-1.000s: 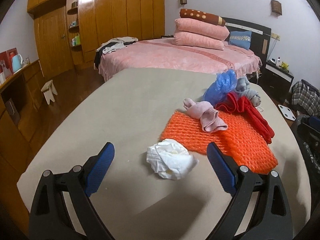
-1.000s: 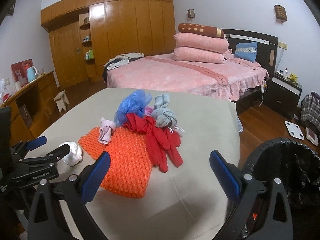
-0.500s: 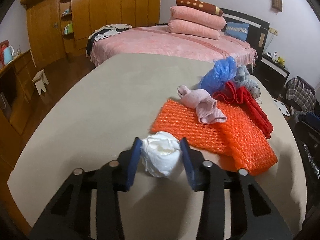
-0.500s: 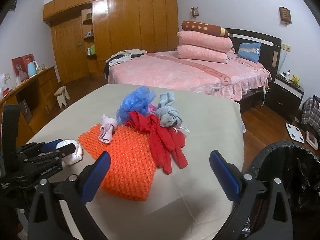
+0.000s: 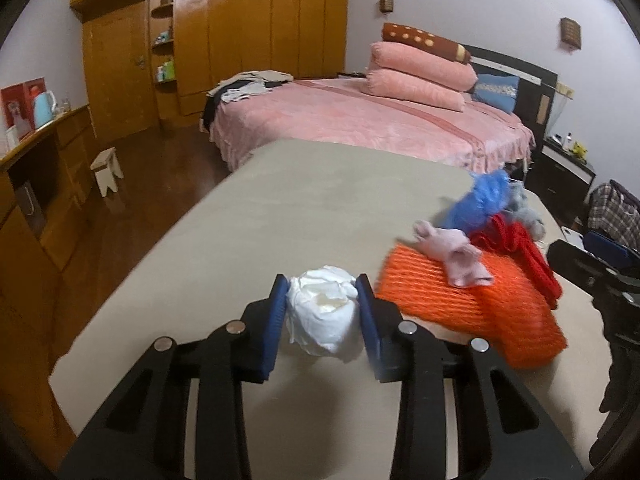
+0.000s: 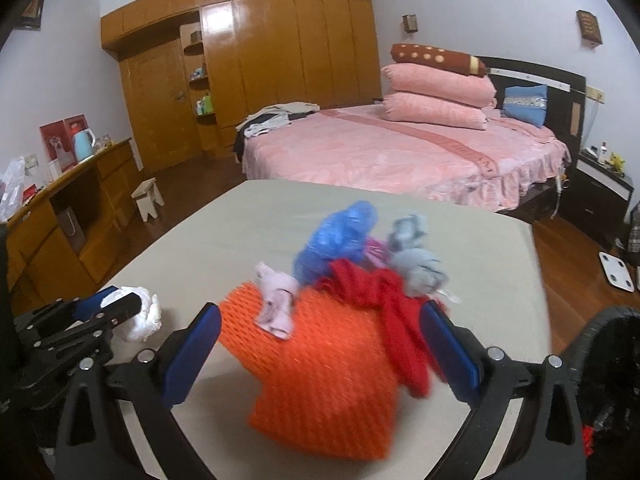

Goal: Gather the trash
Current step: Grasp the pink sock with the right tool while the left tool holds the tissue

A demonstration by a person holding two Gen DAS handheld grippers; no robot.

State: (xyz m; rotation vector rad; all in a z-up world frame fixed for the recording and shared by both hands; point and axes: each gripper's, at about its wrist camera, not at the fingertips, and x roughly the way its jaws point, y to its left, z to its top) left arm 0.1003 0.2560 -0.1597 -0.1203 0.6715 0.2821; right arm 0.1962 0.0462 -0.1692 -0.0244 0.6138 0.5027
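Observation:
A crumpled white tissue wad (image 5: 322, 316) sits between the blue pads of my left gripper (image 5: 321, 286), just above the beige table (image 5: 320, 200). The jaws are closing and the pads press on both sides of the wad. In the right wrist view the same wad (image 6: 146, 314) shows at the left, held in the left gripper (image 6: 108, 304). My right gripper (image 6: 320, 312) stands wide open over an orange foam net (image 6: 320, 380), with nothing gripped. A crumpled blue plastic bag (image 6: 340, 236) lies behind the net.
On and beside the net lie a pink sock (image 6: 276, 304), a red cloth (image 6: 384, 300) and grey socks (image 6: 420, 268). A bin with a black liner (image 6: 612, 380) stands off the table's right edge. A pink bed (image 6: 400, 152) lies beyond the table.
The left jaws went from wide open around the tissue wad to pressed on it, and the wad rose slightly. The right gripper moved forward and left over the orange net.

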